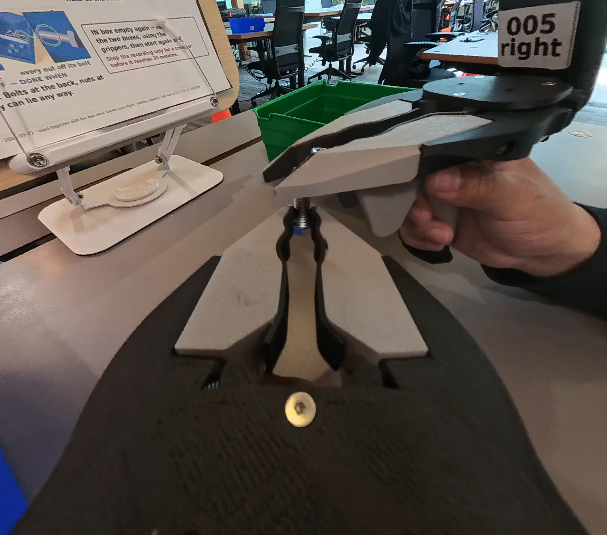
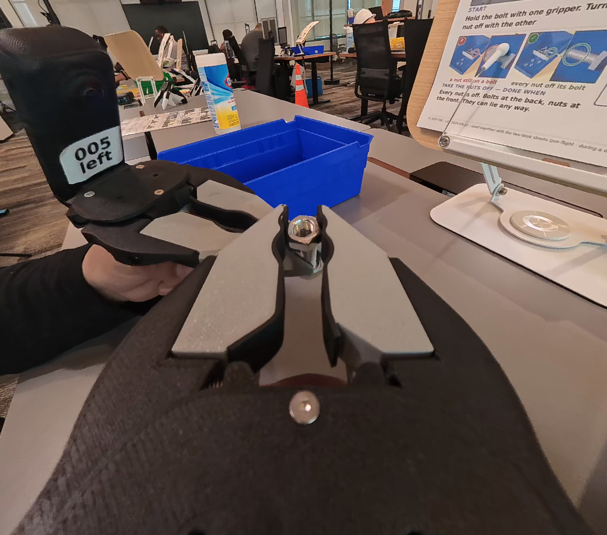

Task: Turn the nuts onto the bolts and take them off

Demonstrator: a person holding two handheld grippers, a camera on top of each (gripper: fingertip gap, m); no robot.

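In the left wrist view my left gripper (image 1: 301, 223) is shut on an upright silver bolt (image 1: 301, 207), whose threaded shaft rises into the underside of my right gripper (image 1: 271, 182), which crosses in from the right. In the right wrist view my right gripper (image 2: 303, 220) is shut on a silver hex nut (image 2: 303, 230) that sits on the top end of the bolt (image 2: 308, 258). The nut's threaded hole shows from above. The left gripper's black body (image 2: 131, 194) reaches in from the left, its tips hidden under my right fingers.
A green bin (image 1: 295, 125) stands behind the grippers in the left wrist view, and a blue divided bin (image 2: 295, 177) in the right wrist view. An instruction sheet stands on a white stand (image 1: 131, 190) (image 2: 492, 223). A wipes canister (image 2: 218, 92) is behind the blue bin. All rest on a grey table (image 1: 98, 305).
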